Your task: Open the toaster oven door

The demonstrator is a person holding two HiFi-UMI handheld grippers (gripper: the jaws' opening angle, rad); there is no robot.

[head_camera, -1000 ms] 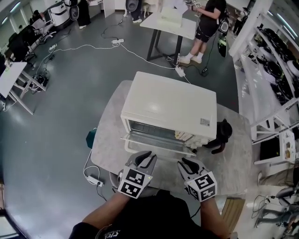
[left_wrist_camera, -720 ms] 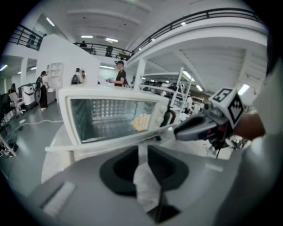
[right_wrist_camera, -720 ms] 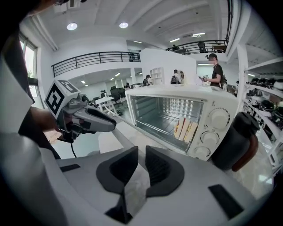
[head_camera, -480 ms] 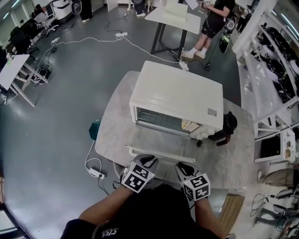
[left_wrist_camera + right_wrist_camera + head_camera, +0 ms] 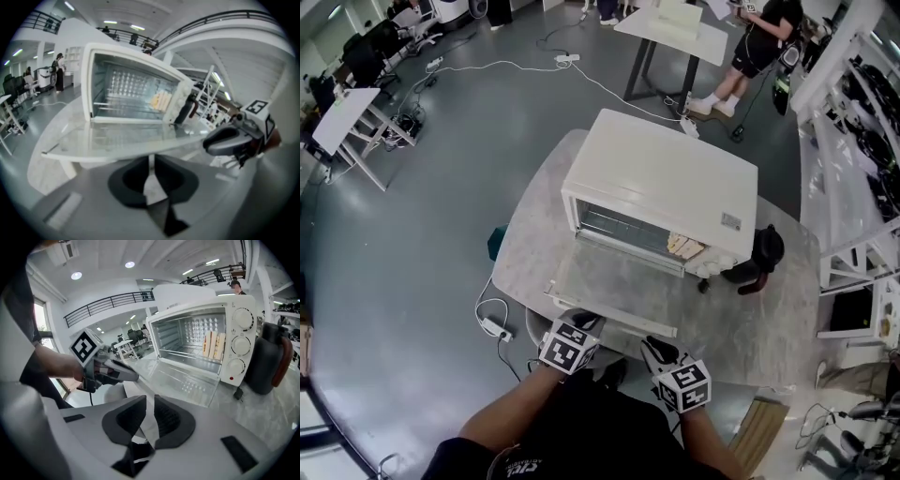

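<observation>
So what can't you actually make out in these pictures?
Door's near edge: head view, partly covered by the left gripper.
Pale slices inside the toaster oven: right gripper view, too small to identify.
Knob markings: right gripper view, too small to read.

toaster oven (image 5: pixel 666 192): 1 | knobs (image 5: pixel 241 345): 3 | black jug (image 5: pixel 761 255): 1 | round table (image 5: pixel 534 253): 1 | hand-held grippers (image 5: pixel 581 322): 2

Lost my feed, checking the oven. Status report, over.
Left gripper jaws slightly apart, at the door handle. Right gripper jaws just opening, empty. Toaster oven door fully down. Nothing blocking.
</observation>
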